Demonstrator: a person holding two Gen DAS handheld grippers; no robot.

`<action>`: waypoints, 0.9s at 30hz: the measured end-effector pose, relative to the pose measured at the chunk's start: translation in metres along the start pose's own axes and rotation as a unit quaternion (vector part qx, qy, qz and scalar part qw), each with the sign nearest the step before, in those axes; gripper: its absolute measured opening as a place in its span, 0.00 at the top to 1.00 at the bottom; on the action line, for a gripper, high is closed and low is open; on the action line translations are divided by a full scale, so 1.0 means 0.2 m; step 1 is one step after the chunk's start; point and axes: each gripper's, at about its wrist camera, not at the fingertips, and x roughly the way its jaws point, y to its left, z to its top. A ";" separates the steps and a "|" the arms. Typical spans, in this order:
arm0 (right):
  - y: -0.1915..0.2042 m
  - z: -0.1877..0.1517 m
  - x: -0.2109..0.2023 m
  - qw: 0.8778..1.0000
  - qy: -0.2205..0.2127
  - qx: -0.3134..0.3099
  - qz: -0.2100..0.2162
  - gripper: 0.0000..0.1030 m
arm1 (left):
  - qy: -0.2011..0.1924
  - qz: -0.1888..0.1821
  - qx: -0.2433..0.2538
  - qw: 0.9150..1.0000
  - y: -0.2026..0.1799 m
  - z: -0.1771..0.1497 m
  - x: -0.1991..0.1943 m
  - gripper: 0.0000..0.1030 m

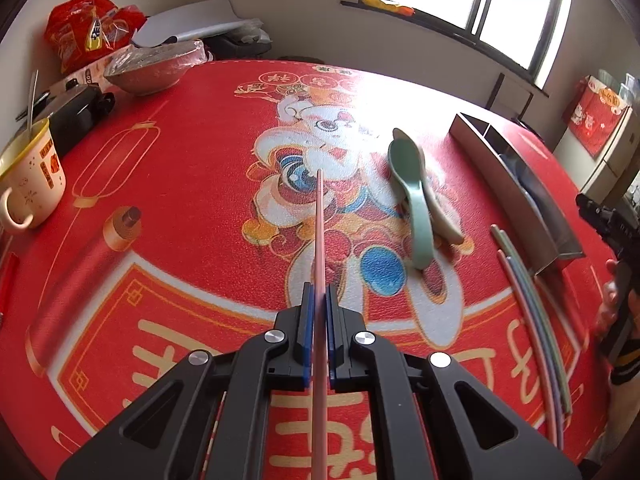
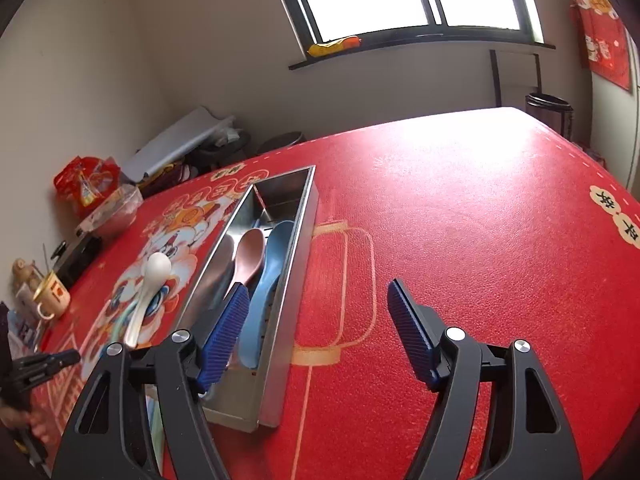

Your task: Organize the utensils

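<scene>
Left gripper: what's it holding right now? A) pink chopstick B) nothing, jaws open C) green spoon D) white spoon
A: in the left wrist view the left gripper has its jaws closed on a thin pink chopstick that runs forward over the red table mat; the green spoon lies loose on the mat to the right.

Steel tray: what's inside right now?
Steel tray holds a pink spoon and a blue spoon side by side. The right gripper finger hides the near end; the far compartment looks empty.
</scene>
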 end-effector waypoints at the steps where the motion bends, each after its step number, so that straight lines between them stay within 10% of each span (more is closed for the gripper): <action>1: 0.00 0.00 0.01 1.000 0.004 0.003 0.002 0.32 | -0.002 -0.007 -0.003 1.000 -0.02 0.01 -0.01 0.95; 17: -0.18 0.02 -0.02 0.997 0.010 0.072 -0.018 0.16 | 0.013 -0.148 0.015 0.989 -0.89 0.37 0.23 0.95; 27: -0.22 0.01 0.00 0.996 0.025 0.086 -0.014 0.16 | 0.060 -0.128 -0.011 0.990 -1.18 0.53 0.57 0.95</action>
